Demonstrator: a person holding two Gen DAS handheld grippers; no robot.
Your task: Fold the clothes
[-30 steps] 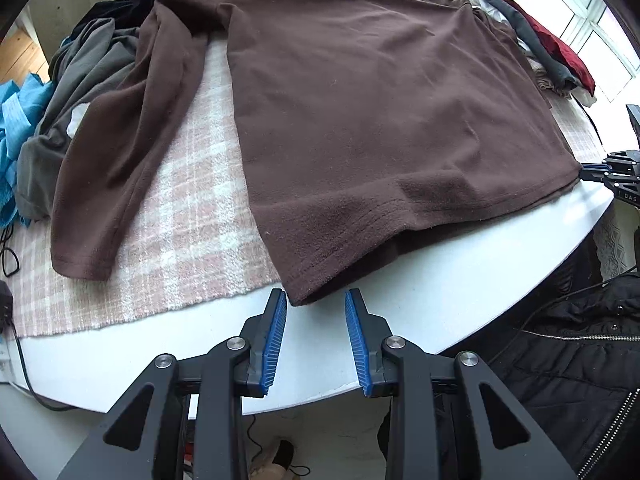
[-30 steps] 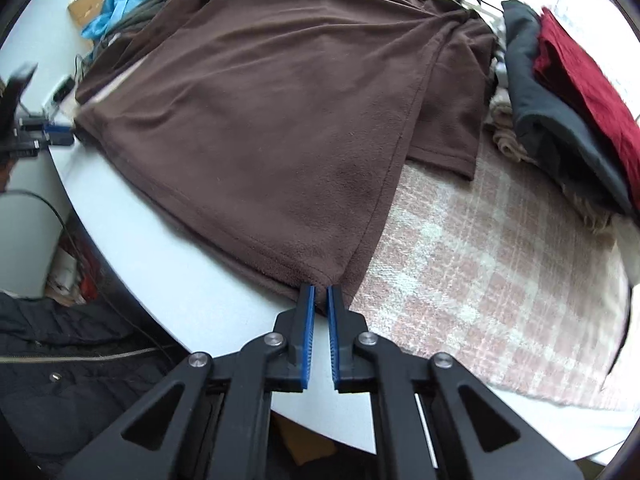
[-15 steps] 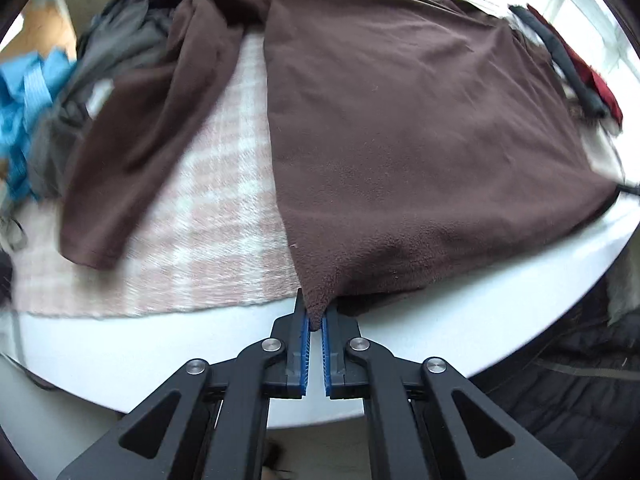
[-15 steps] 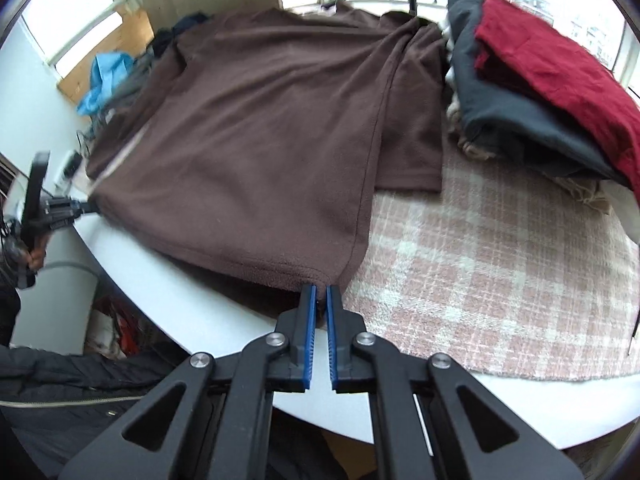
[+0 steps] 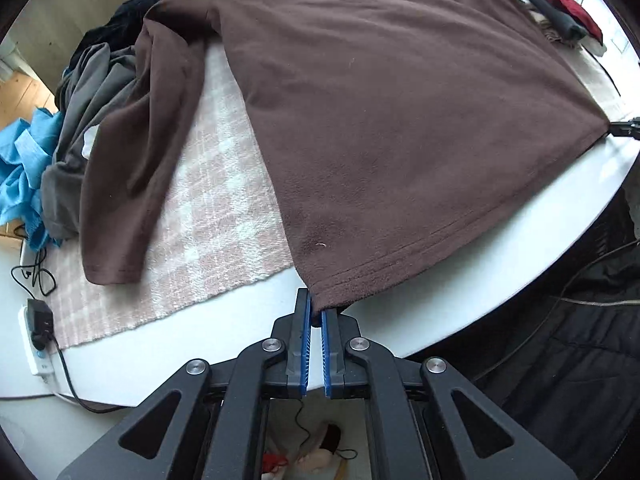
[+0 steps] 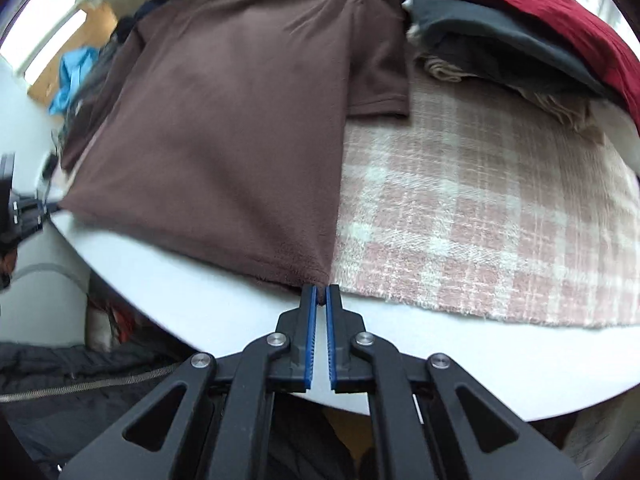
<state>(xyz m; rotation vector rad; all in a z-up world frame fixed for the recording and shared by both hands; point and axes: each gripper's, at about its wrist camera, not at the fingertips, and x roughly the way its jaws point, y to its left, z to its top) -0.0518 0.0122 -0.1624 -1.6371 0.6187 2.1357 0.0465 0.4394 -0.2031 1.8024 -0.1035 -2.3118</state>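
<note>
Hem corners of brown sweater [image 5: 400,120] pinched inside both grippers' closed jaws.

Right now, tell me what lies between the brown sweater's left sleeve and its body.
A strip of the pink plaid cloth shows between the brown sweater and its left sleeve, nothing on it. The left wrist view shows this.

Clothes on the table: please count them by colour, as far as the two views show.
Brown: 1, the sweater
Grey: 1, crumpled
Blue: 1, crumpled
Black: 1, behind the grey one
Dark grey: 1, folded
Red: 1, folded on top
Beige: 1, under the stack
Total: 7
</note>
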